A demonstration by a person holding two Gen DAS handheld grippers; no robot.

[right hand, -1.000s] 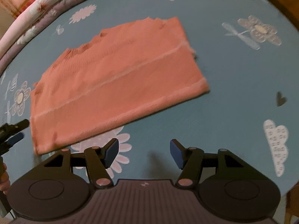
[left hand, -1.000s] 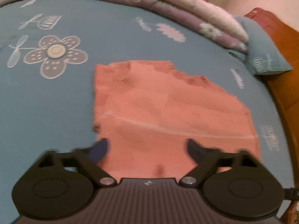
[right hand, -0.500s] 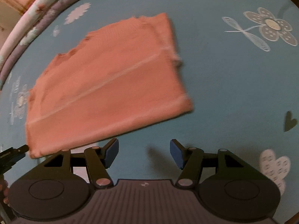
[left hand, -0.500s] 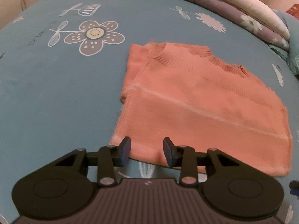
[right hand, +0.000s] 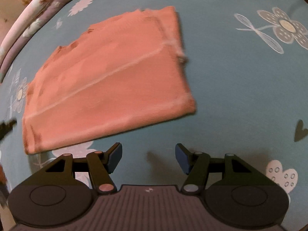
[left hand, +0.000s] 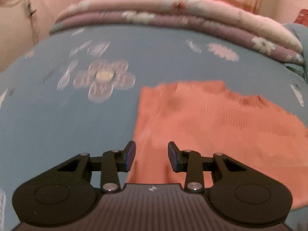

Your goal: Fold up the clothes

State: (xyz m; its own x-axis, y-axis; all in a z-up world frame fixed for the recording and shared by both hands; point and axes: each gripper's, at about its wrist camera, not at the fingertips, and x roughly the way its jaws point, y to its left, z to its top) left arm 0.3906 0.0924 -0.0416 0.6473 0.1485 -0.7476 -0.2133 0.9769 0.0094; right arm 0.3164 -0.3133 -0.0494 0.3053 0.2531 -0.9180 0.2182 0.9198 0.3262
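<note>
Left wrist view showed the blue floral bedsheet (left hand: 57,125) with the folded orange knit garment (left hand: 221,127) lying ahead and rightward, its near-left edge between my left gripper (left hand: 151,156) jaws, which were closing without yet pinching it. My right gripper (right hand: 148,156) hung half open and empty, just short of the garment's long near edge.

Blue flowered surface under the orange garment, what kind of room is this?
Most likely a bedroom: the blue sheet printed with flowers looks like a made bed, a rolled pink and purple floral quilt lies along its far edge, and a folded orange knit garment rests on it.
</note>
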